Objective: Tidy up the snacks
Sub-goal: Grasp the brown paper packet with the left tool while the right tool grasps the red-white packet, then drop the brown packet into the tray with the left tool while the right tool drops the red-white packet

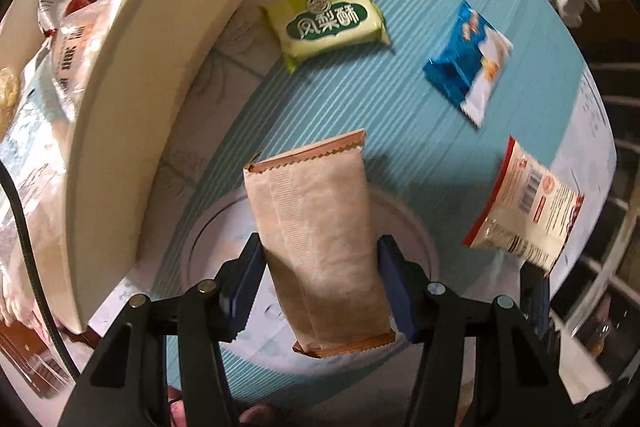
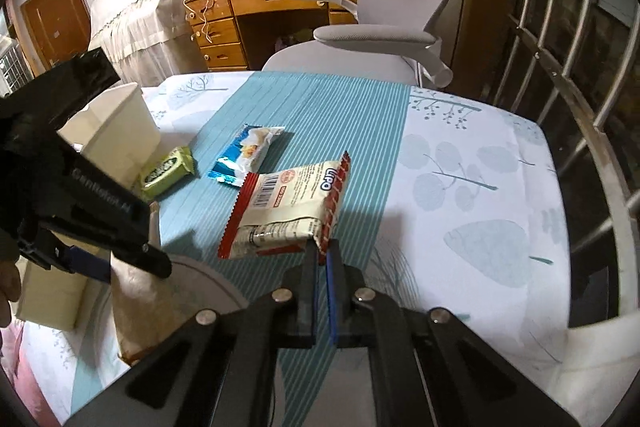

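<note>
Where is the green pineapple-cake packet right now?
The green packet lies flat on the teal striped runner, beside the cream bin on the left, with the blue packet to its right in the left wrist view.

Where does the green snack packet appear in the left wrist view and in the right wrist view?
Left wrist view: green snack packet, upper centre, beside the white bin.
Right wrist view: green snack packet, left of centre, at the white bin's foot.
Shared landmark: the blue packet lying nearby.
</note>
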Motion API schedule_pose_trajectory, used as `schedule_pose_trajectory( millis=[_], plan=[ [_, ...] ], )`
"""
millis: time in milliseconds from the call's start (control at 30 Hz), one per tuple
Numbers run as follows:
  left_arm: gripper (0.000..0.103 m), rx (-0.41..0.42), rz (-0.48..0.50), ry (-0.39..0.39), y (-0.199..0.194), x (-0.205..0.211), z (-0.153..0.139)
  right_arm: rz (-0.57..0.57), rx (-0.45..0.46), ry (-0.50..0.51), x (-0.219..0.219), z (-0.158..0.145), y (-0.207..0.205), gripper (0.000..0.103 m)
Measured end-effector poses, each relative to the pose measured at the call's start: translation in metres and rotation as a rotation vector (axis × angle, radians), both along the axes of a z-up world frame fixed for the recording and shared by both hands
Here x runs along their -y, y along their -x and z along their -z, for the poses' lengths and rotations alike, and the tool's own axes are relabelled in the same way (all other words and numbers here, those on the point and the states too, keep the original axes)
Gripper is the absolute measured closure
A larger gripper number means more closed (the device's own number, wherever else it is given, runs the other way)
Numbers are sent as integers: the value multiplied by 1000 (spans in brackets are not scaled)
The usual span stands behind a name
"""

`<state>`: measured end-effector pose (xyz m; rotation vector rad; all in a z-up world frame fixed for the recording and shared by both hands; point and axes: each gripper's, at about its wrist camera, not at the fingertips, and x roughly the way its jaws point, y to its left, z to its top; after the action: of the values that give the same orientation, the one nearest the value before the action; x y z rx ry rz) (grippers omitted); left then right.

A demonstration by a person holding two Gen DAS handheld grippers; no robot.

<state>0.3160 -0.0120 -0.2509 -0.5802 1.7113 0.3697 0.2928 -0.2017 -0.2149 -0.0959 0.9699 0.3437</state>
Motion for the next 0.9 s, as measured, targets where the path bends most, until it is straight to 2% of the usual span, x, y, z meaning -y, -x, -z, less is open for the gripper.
schedule_pose_trajectory(
  millis=[233, 400, 700, 900],
  plan=[
    [48, 38, 127, 116, 37, -1, -41, 5, 21, 5, 0, -38, 27, 100],
    [48, 111, 216, 171, 55, -19, -83, -38, 29, 32, -10, -61, 50, 100],
    [48, 319, 326, 155, 93, -56, -159, -82, 61, 41, -51, -92, 91, 100],
    [48, 413, 397, 141, 119, -97, -191, -93, 95, 41, -98, -115, 119, 100]
  ],
)
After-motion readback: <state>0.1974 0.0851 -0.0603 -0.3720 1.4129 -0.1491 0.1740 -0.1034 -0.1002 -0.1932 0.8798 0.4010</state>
